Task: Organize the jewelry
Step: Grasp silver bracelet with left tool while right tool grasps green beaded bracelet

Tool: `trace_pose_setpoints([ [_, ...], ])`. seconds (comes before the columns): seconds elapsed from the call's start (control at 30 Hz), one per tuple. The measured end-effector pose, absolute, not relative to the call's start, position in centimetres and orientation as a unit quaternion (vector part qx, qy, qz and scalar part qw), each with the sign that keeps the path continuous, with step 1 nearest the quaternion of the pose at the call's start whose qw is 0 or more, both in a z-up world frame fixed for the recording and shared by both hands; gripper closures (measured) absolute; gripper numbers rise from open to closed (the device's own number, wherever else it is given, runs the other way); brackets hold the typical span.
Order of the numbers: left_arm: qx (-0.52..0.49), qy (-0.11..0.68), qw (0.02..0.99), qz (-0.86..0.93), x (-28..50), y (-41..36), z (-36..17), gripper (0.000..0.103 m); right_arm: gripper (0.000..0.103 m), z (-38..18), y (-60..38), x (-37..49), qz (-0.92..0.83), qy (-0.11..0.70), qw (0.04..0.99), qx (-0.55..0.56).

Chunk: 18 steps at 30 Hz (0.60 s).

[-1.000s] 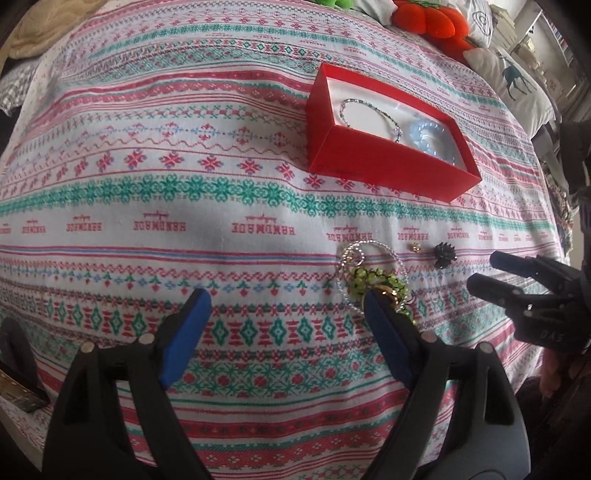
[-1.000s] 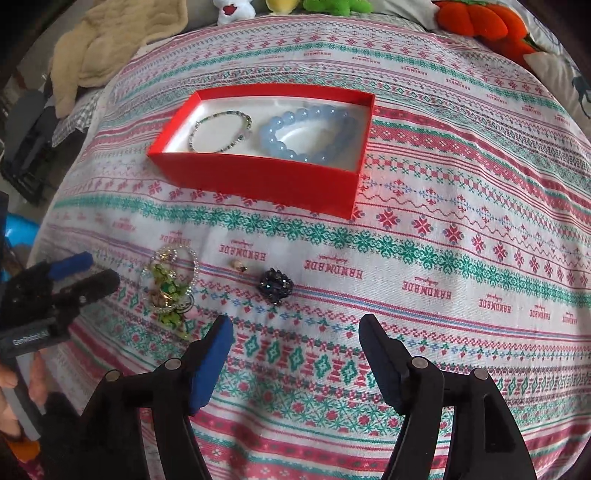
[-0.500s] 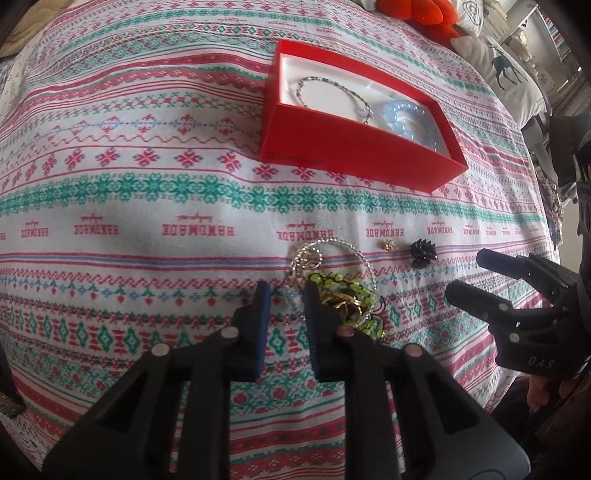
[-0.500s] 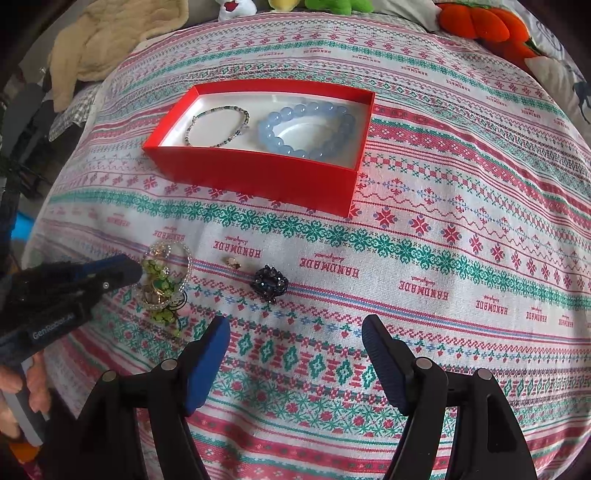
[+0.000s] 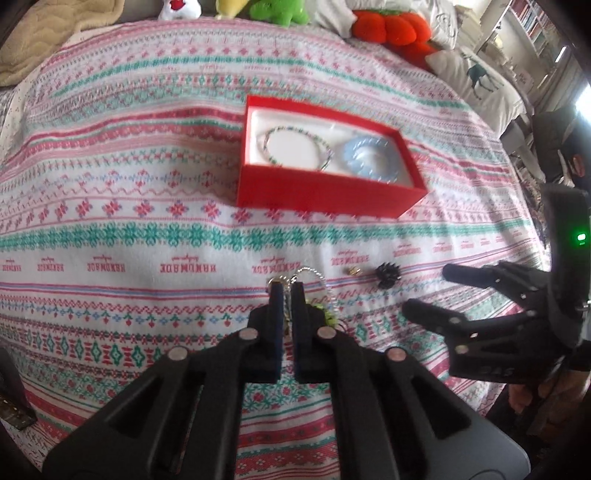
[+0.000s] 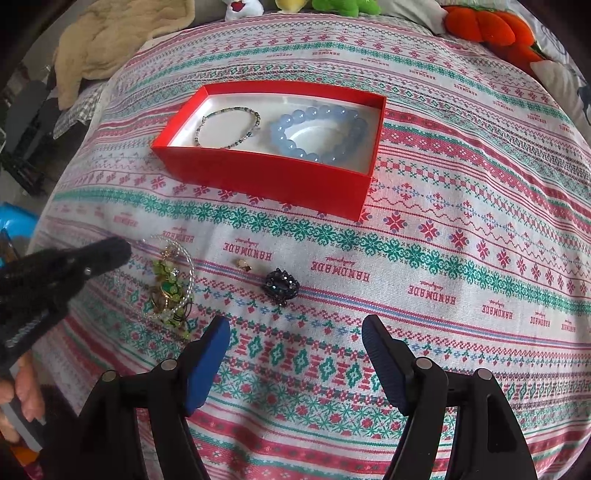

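Each claw is matte black plastic with silver round pins at the linkages. The right claw (image 6: 295, 354) carries ribbed blue pads (image 6: 208, 363); its body shows a green light. Bare fingers (image 6: 22, 387) grip the left claw (image 5: 287, 291) handle.

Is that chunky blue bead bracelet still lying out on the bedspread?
No, the blue bead bracelet lies inside the red box, next to a thin beaded bracelet.

A red, green and white patterned cloth (image 6: 461, 258) printed with "HANDMADE" covers the surface. At the upper left lies a beige quilted blanket (image 6: 110, 40). Along the top edge sit plush toys: white (image 5: 179, 7), green (image 5: 279, 11), and red-orange (image 5: 391, 31). A deer-print pillow (image 5: 476, 79) is upper right.
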<state>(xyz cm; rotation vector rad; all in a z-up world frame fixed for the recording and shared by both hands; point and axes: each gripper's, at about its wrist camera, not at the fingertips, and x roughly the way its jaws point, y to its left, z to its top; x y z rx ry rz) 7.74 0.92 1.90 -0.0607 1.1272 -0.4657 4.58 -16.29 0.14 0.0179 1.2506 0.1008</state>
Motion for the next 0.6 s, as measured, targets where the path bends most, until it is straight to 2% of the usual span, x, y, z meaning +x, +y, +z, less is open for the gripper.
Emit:
trace_pose_setpoints([
  [0.3, -0.021, 0.493, 0.844, -0.209, 7.1, 2.8, 4.5, 0.098, 0.028, 0.1, -14.4, 5.0, 0.073, 0.583, 0.809, 0.014],
  [0.5, -0.012, 0.500, 0.846, -0.182, 7.8, 4.0, 3.6, 0.098, 0.029, 0.1, -13.0, 5.9, 0.104, 0.579, 0.807, 0.051],
  [0.6, -0.012, 0.509, 0.842, -0.176, 8.0, 4.2, 2.9, 0.098, 0.041, 0.0, -12.3, 6.8, 0.116, 0.576, 0.806, 0.067],
])
